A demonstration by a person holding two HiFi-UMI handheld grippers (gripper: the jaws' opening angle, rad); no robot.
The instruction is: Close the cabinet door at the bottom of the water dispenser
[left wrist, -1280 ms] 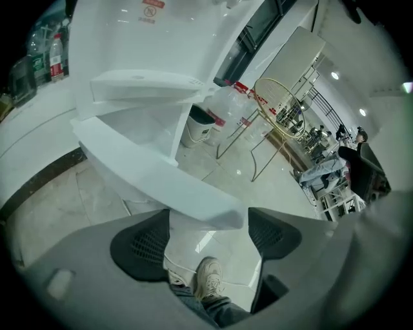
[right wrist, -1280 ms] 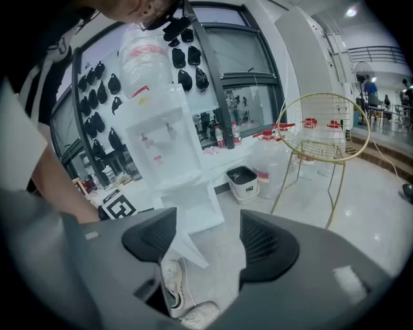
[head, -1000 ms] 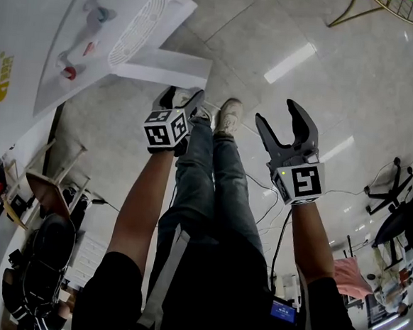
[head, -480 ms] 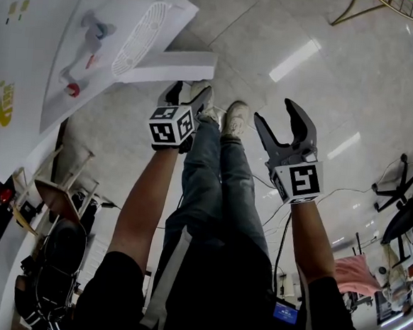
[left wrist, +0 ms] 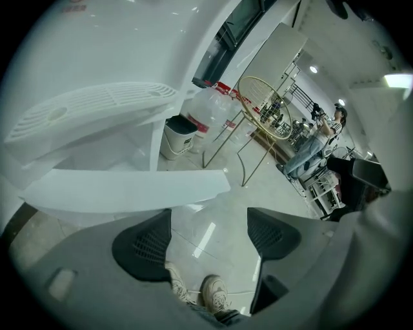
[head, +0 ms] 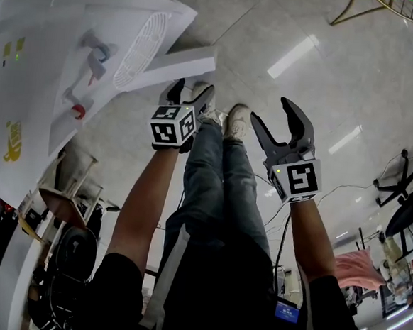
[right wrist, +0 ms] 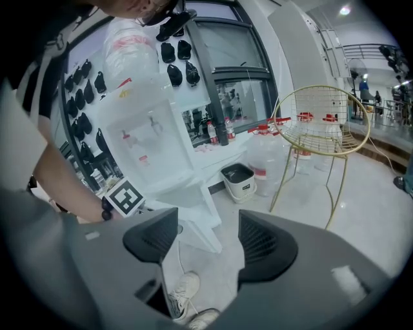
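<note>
The white water dispenser (head: 64, 78) fills the upper left of the head view, its taps and drip grille (head: 141, 42) showing. Its bottom cabinet door (head: 180, 60) stands open, jutting out over the floor. My left gripper (head: 189, 92) is open, just below the door's outer edge and apart from it. In the left gripper view the door's edge (left wrist: 129, 190) runs across just beyond the empty left gripper (left wrist: 206, 235). My right gripper (head: 273, 115) is open and empty over the floor, right of the person's shoes. The right gripper view shows the dispenser (right wrist: 151, 148) and door (right wrist: 193, 222) past the right gripper (right wrist: 205, 242).
A gold wire chair (right wrist: 322, 129) stands to the right beyond the door. Near it are a small white bin (right wrist: 237, 179) and large water bottles (left wrist: 206, 109). The person's legs and shoes (head: 224, 119) are between the grippers. A wooden stool (head: 61, 199) and an office chair (head: 394, 182) flank the floor.
The dispenser has slid down and inward in the head view. My left gripper has crept toward the door's edge. The right gripper has shifted slightly. Both remain open.
</note>
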